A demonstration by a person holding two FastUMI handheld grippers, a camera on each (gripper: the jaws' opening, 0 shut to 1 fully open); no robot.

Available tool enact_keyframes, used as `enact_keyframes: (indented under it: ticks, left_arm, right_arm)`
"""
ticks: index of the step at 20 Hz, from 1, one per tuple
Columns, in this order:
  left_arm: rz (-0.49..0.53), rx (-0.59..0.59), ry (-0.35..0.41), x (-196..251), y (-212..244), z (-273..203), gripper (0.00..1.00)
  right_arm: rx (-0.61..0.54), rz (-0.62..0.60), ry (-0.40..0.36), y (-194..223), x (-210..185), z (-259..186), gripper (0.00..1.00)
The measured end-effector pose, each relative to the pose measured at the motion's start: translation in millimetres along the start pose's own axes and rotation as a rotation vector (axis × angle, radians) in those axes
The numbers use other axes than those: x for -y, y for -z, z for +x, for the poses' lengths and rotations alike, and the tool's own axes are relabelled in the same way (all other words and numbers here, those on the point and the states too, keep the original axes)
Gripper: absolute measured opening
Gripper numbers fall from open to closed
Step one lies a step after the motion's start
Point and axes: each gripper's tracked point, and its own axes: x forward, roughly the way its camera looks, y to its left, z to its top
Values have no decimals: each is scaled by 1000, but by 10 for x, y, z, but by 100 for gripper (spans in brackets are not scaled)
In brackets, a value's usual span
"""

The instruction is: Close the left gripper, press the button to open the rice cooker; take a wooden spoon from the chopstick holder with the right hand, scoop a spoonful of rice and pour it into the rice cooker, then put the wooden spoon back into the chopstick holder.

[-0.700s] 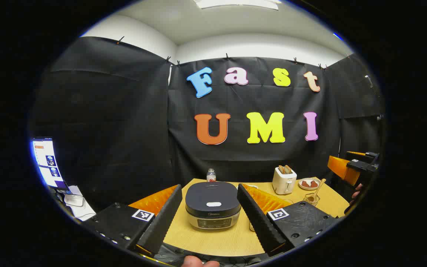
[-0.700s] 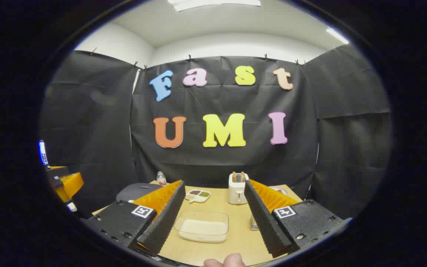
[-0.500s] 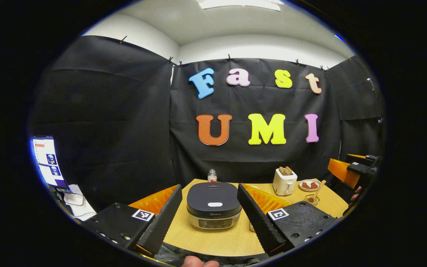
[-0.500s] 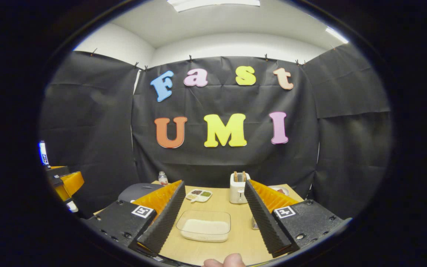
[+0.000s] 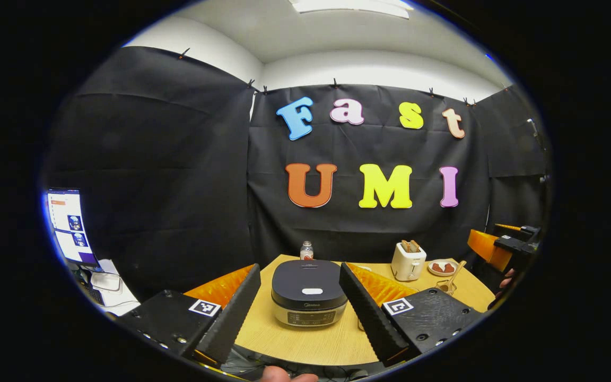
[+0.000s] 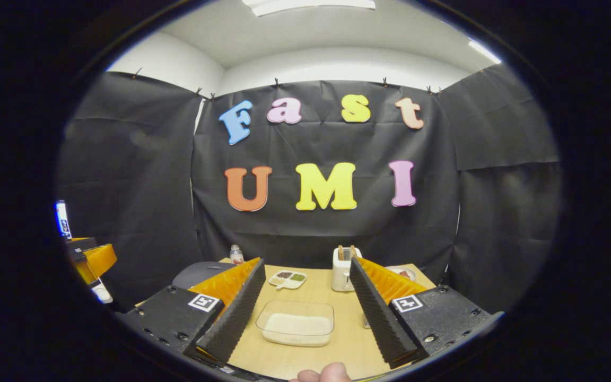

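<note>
The rice cooker has a dark lid, which is down, and a white button; it sits on the wooden table between the spread fingers of my open left gripper, some way off. A wooden spoon leans in the clear chopstick holder at the right. In the right gripper view, a clear box of white rice lies ahead of my open right gripper, and the cooker's lid peeks out at the left. Both grippers hold nothing.
A white toaster with bread, a small plate of food and a little jar stand at the table's back. A divided dish lies behind the rice box. A monitor glows at far left.
Both views have drifted slightly, so the cooker and the rice box sit a little further right in their views. The jaws of both grippers stay equally wide.
</note>
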Motion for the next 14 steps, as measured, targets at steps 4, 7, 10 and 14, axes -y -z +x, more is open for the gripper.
enact_keyframes:
  ticks: [4,7,10,14]
  left_arm:
    - [-4,-3,-21,-72,15,-17,97]
    - [5,-12,-32,-109,74,-4,96]
    - [0,-26,-33,-106,93,23,96]
    - [1,-72,-20,-62,190,151,96]
  right_arm:
    - [19,-18,-5,-58,-27,36,100]
    - [2,-17,-9,2,-42,80,100]
    - [-15,-16,-14,31,-50,144,100]
    - [-17,-23,-11,42,34,267,100]
